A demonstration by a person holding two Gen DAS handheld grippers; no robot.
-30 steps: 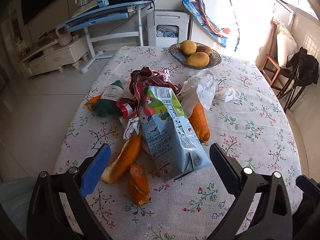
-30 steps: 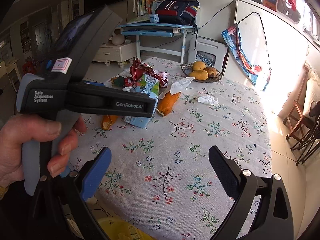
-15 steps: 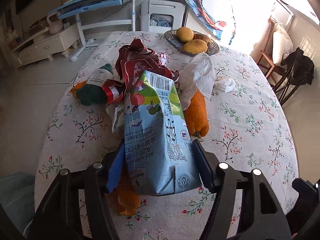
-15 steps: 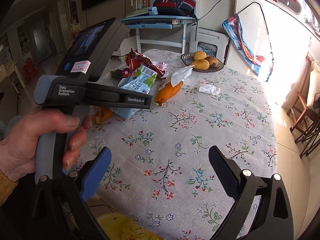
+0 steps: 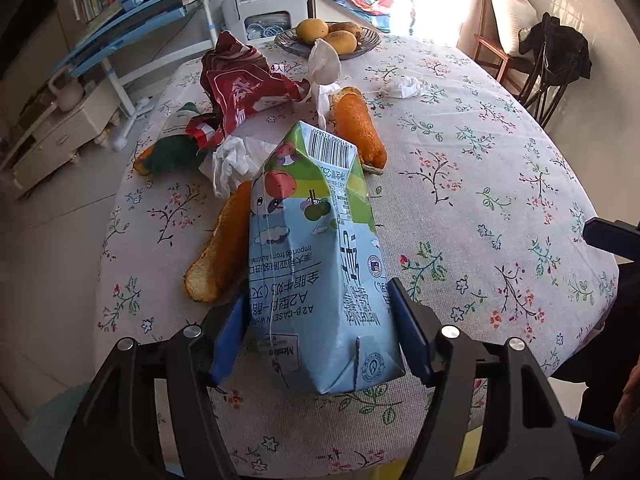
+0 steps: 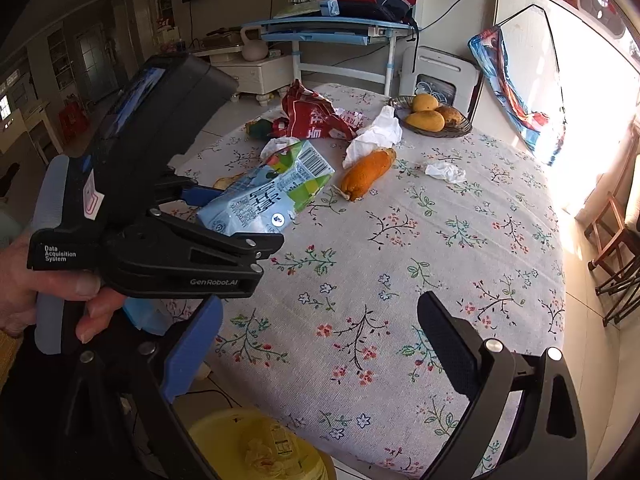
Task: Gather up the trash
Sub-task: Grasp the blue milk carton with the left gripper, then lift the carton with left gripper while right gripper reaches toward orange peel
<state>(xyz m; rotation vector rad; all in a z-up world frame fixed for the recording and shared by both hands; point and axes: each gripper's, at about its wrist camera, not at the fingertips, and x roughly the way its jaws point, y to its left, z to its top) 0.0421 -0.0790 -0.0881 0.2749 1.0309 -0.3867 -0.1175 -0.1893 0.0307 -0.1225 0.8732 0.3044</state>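
A light-blue milk carton (image 5: 312, 248) sits between the blue pads of my left gripper (image 5: 316, 312), which press on its two sides near the bottom; the jaws are opening slightly. In the right wrist view the carton (image 6: 268, 196) tilts up off the cloth in that gripper (image 6: 232, 220). Orange peels (image 5: 218, 248) (image 5: 358, 128), a red wrapper (image 5: 244, 88), crumpled tissues (image 5: 232, 160) (image 5: 402, 87) and a green bottle (image 5: 172, 152) lie on the floral tablecloth (image 5: 480, 200). My right gripper (image 6: 320, 312) stands open over the table's near edge, holding nothing.
A yellow bin (image 6: 260, 444) with trash inside stands below the table's near edge. At the far side, a fruit bowl (image 5: 372, 38) holds mangoes. Wooden chairs (image 6: 612, 240) stand to the right, and a blue desk (image 6: 332, 28) stands behind the table.
My left gripper came forward from open, closed around the milk carton's lower end and tipped it up off the cloth. The right gripper has barely shifted.
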